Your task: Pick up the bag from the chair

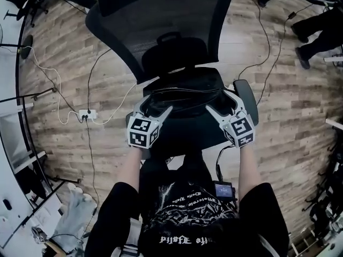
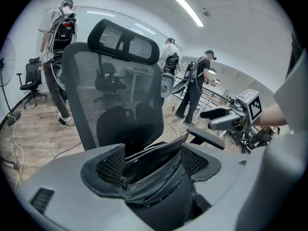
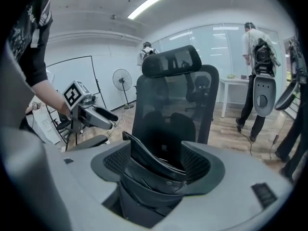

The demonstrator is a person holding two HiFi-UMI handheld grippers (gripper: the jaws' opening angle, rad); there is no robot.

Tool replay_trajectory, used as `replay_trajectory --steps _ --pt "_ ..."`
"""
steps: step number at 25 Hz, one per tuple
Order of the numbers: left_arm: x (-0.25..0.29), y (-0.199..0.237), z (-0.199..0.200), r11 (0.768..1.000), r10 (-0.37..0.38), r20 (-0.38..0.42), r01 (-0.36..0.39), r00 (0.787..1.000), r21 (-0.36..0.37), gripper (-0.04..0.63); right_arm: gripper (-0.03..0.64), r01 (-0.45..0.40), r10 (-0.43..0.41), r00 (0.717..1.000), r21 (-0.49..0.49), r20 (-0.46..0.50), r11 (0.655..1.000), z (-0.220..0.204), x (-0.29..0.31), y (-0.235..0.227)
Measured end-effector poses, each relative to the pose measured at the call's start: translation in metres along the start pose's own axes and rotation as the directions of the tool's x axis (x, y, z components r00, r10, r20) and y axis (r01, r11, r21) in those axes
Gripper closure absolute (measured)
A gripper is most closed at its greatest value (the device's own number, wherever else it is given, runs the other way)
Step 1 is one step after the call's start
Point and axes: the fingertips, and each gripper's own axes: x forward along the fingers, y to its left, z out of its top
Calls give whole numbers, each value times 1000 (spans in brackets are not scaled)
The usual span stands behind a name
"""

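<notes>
A black bag [image 1: 185,92] lies on the seat of a black mesh office chair [image 1: 161,20]. My left gripper [image 1: 158,105] grips the bag's left rim and my right gripper [image 1: 218,101] its right rim. In the left gripper view the left gripper [image 2: 151,163] has dark bag fabric [image 2: 154,177] pressed between its mesh pads [image 2: 111,165]. The right gripper [image 3: 156,165] likewise holds a stiff black fold of the bag [image 3: 154,170]. Each gripper shows in the other's view, the right gripper [image 2: 231,117] and the left gripper [image 3: 89,114].
The chair's armrest [image 1: 247,98] sits just outside my right gripper. Cables and a white power strip [image 1: 87,113] lie on the wooden floor at left. A person's legs [image 1: 316,31] are at the top right. Other people, chairs and a standing fan [image 3: 121,78] are further back.
</notes>
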Motion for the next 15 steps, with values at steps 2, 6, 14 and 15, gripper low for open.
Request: replay_trajectory --steps 2,6,14,15 --pt "14 15 -1 999 22 -2 -22 1000 -29 225 287 -13 12 1000 -35 -27 999 -8 13 -11" --pt "42 34 -15 994 45 -26 -47 999 -103 225 275 -39 39 998 -8 -46 999 -28 31 -39" --pt "72 82 -44 985 64 -21 -67 998 -161 225 265 -124 121 983 -16 -138 992 -75 76 -58" --pt "76 84 -49 987 51 -32 -55 998 -151 225 265 -124 119 983 -26 -140 992 -79 80 -61"
